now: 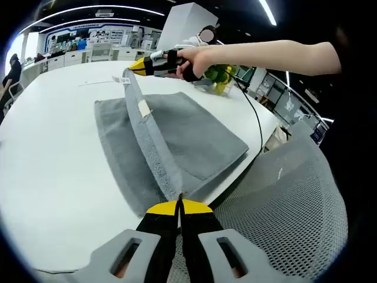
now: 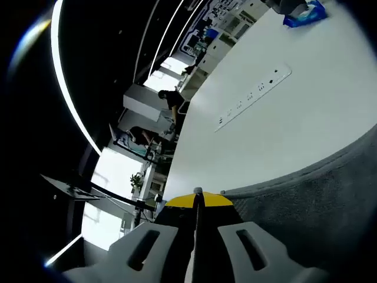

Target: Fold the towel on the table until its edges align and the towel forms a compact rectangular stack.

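- Desk point(image 1: 53, 153): white, wide top, carrying the towel; in the right gripper view its surface point(image 2: 283, 124) runs tilted across the frame.
- Chair point(image 1: 288, 194): grey mesh back, just beside the desk's near edge, to the right of the left claw.
- Towel point(image 1: 194, 138): grey, lying on the desk, partly folded. Its lower layer lies flat; one long edge is lifted into a raised ridge that runs from the left claw at the near end to the right claw at the far end. A small white label point(image 1: 143, 108) sits on the lifted edge. In the right gripper view the grey cloth point(image 2: 318, 200) spreads to the right of that claw.
- Person's hand point(image 1: 197, 61): bare forearm reaching in from the right, gripping the right claw's handle above the far side of the towel.
- Left claw point(image 1: 179, 203): yellow-tipped, jaws pressed together on the near end of the towel's lifted edge.
- Right claw point(image 2: 197, 197): yellow-tipped, jaws pressed together, pinching the towel's edge; seen in the left gripper view point(image 1: 134, 67) at the far end of the ridge.
- Power strip point(image 2: 253, 97): white, long, flat on the desk, well apart from the towel.
- Blue item point(image 2: 303, 15): at the far desk end; kind cannot be told.
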A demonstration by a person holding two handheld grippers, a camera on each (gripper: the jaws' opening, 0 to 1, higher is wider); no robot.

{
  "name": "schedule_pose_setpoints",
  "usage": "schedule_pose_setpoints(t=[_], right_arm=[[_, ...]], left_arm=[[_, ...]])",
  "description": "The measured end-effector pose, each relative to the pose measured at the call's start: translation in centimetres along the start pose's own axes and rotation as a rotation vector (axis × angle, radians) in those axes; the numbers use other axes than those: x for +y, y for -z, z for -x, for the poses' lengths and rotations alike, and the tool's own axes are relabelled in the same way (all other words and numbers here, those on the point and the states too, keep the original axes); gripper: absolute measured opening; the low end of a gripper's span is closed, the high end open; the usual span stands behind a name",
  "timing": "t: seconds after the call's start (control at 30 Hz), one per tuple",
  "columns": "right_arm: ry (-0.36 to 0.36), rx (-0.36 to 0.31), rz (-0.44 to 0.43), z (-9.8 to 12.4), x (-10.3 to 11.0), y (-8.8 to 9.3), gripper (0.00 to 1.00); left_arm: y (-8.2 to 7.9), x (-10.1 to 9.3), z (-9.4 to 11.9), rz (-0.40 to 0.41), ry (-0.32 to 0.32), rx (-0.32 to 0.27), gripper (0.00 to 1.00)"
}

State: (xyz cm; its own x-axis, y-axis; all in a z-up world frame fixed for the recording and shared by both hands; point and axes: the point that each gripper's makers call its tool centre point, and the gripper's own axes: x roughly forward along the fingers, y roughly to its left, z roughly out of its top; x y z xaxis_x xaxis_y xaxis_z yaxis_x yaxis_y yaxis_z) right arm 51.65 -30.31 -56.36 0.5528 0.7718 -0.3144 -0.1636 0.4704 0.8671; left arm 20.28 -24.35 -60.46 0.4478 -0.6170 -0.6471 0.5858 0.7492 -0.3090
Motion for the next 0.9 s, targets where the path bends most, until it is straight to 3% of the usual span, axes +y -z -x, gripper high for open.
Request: schedule_pose_setpoints(t=[0.23, 0.57, 0.7, 0.77, 0.9], right_arm=[[0.002, 0.014, -0.007, -0.9, -0.5, 1.1, 0.00], [0.002, 0.017, -0.037, -1.4, -0.7, 1.9, 0.01], [-0.016, 0.030, -0.043, -1.6, 0.0, 2.4, 0.05], [-0.004, 0.036, -0.033, -1.7, -0.3, 2.5, 0.09], [-0.014, 0.036, -0.034, -1.5, -0.6, 2.4, 0.04]], left_arm=[[1.2, 0.5, -0.4, 0.037, -0.005, 0.014, 0.01], [1.5, 1.2, -0.6, 0.054, -0.039, 0.004, 0.01], [1.0, 1.2, -0.4, 0.034, -0.051, -0.038, 0.03], [0.7, 1.6, -0.1, 0.025, -0.078, -0.061, 0.09], [0.8, 2.2, 0.5, 0.015, -0.105, -0.068, 0.09]])
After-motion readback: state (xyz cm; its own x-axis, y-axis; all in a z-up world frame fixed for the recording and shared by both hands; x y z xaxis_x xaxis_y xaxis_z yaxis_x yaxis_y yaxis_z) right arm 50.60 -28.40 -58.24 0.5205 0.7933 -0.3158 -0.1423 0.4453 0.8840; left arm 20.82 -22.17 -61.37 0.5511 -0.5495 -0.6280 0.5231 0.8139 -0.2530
